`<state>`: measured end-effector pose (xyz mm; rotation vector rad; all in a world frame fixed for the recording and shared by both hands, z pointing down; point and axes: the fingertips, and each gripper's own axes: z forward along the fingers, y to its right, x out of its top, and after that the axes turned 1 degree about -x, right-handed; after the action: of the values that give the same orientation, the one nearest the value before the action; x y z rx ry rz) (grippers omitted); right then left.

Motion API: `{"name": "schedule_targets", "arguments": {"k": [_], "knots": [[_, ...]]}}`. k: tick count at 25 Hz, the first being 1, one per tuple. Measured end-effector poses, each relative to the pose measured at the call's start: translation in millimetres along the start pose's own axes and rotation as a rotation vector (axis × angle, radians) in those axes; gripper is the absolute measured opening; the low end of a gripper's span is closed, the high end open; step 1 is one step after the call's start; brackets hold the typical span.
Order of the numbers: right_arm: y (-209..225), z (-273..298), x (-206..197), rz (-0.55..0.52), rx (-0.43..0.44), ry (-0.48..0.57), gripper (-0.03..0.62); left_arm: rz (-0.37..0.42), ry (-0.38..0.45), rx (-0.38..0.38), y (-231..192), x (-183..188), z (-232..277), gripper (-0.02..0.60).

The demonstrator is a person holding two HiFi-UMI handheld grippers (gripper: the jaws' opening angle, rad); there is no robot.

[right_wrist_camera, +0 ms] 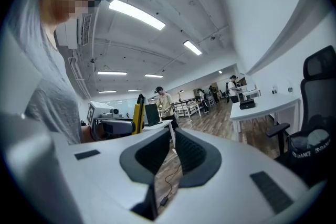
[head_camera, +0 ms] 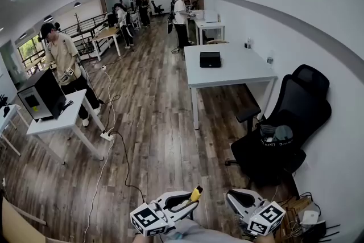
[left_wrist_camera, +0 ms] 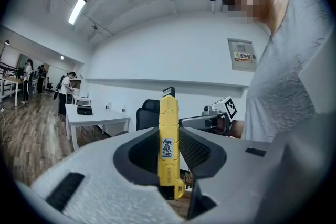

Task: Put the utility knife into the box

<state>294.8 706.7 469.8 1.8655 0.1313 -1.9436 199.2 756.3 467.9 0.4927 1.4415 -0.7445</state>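
A: How far along is the task?
B: The jaws of the left gripper [left_wrist_camera: 168,136] are clamping the yellow plastic utility knife [left_wrist_camera: 168,113], well apart from the black rectangular box [head_camera: 210,59]. The jaws of the right gripper [right_wrist_camera: 172,131] are sitting together, empty. Carrying and insertion are pending.

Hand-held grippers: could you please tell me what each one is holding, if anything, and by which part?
The left hand-held gripper clamps the yellow utility knife by its lower body, blade end up. The right hand-held gripper holds nothing.
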Motion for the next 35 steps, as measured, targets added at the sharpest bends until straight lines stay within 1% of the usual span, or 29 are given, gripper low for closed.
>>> {"name": "schedule_targets", "arguments": {"k": [3,7,14,24,30,35], "knots": [[15,18,3,0.010,-0.006,0.012,0.035,-0.006,0.001,0.007,-25,1,5,0.124],[39,52,7,0.021,-0.005,0.011,0.035,-0.003,-0.008,0.003,-68,2,13,0.124],[81,125,33,0.033,-0.005,0.020,0.035,0.002,0.001,-0.002,-151,24,25,0.124],[119,226,57,0.036,-0.017,0.005,0.035,-0.002,0.000,-0.015,-264,46,26,0.124],[132,271,64,0.030,-0.033,0.010,0.035,0.013,-0.002,-0.037,-311,52,24,0.124],[132,295,63,0.022,-0.045,0.000,0.035,0.010,0.000,-0.056,-334,50,17,0.124]]}}
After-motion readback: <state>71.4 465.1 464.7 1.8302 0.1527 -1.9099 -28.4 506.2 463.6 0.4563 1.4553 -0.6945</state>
